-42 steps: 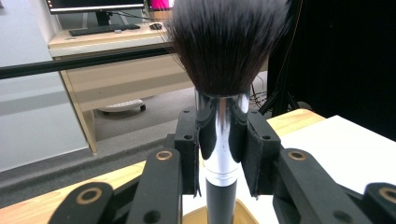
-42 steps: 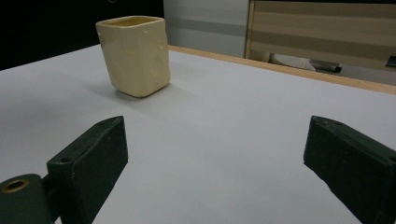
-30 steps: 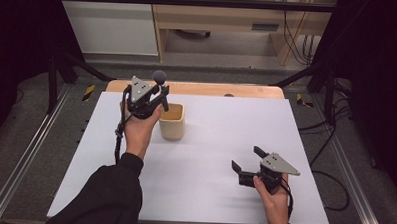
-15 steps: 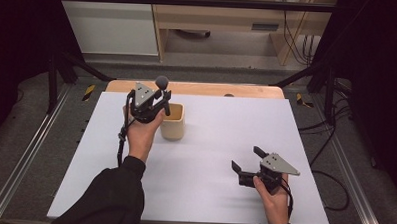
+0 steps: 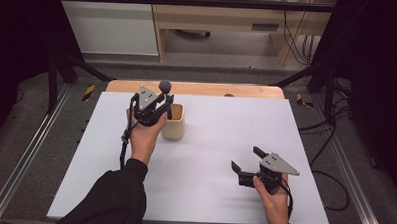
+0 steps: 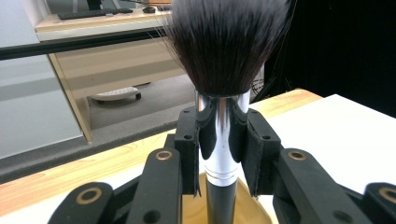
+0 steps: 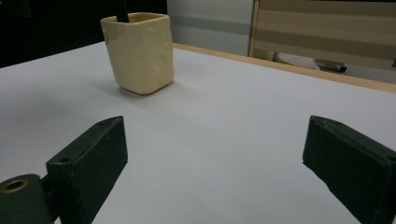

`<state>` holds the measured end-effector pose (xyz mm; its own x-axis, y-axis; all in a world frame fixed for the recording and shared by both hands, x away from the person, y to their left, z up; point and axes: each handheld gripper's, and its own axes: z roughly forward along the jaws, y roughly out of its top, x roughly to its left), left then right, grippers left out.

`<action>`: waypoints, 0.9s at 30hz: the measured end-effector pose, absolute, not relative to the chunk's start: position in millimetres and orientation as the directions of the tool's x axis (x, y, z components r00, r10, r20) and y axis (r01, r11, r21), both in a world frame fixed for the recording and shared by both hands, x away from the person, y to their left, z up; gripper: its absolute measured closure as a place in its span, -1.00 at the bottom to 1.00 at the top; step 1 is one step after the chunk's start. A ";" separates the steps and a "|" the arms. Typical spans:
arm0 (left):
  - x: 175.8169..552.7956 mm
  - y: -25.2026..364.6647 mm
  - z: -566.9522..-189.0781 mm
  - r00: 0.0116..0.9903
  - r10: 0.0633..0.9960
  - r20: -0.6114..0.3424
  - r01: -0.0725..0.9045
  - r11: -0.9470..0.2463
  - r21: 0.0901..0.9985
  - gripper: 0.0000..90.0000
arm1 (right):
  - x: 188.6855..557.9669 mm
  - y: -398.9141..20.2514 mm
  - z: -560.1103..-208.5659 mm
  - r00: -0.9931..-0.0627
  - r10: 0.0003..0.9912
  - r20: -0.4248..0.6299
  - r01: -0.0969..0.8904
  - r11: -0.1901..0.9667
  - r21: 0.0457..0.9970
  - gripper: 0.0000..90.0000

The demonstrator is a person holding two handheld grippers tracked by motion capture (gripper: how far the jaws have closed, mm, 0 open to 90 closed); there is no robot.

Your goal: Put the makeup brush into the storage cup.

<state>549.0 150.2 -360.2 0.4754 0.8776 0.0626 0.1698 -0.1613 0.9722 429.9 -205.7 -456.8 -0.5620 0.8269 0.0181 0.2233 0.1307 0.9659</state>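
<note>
The makeup brush (image 6: 219, 140) stands upright, bristle head up, with its handle end inside the mouth of the cream ceramic cup (image 5: 175, 122). The left hand-held gripper (image 6: 220, 140) is clamped on the brush's chrome ferrule, just below the bristles, directly above the cup. The cup sits on the white tabletop (image 5: 210, 157), toward its far left. The right hand-held gripper (image 5: 244, 166) rests on the tabletop near the front right, well apart from the cup, jaws wide and holding nothing. Judged from this position, insertion is under way: the handle has entered the cup. Remaining: lower the brush fully, release it, withdraw the left hand-held gripper.
</note>
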 end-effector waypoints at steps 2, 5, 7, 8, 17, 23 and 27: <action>549.2 150.2 -362.1 0.474 0.878 0.065 0.173 -0.166 0.971 0.56 | 430.2 -205.6 -457.0 -0.563 0.826 0.015 0.220 0.132 0.967 -0.85; 550.3 150.9 -365.3 0.471 0.880 0.059 0.182 -0.163 0.970 0.56 | 430.5 -206.0 -457.5 -0.562 0.827 0.017 0.224 0.132 0.966 -0.85; 550.5 151.1 -366.4 0.471 0.880 0.059 0.183 -0.164 0.969 0.56 | 430.5 -206.3 -457.4 -0.562 0.827 0.015 0.222 0.133 0.966 -0.85; 550.5 151.1 -366.4 0.471 0.880 0.059 0.183 -0.164 0.969 0.56 | 430.5 -206.3 -457.4 -0.562 0.827 0.015 0.222 0.133 0.966 -0.85; 549.5 151.6 -371.8 0.469 0.881 0.058 0.189 -0.164 0.968 0.56 | 430.5 -205.8 -457.8 -0.565 0.825 0.016 0.223 0.134 0.966 -0.85; 549.4 152.5 -374.9 0.467 0.882 0.062 0.191 -0.169 0.967 0.56 | 430.5 -205.1 -458.1 -0.567 0.823 0.018 0.225 0.134 0.965 -0.85; 549.0 151.9 -376.1 0.466 0.882 0.063 0.191 -0.170 0.967 0.56 | 430.8 -204.6 -458.4 -0.566 0.824 0.010 0.227 0.144 0.963 -0.85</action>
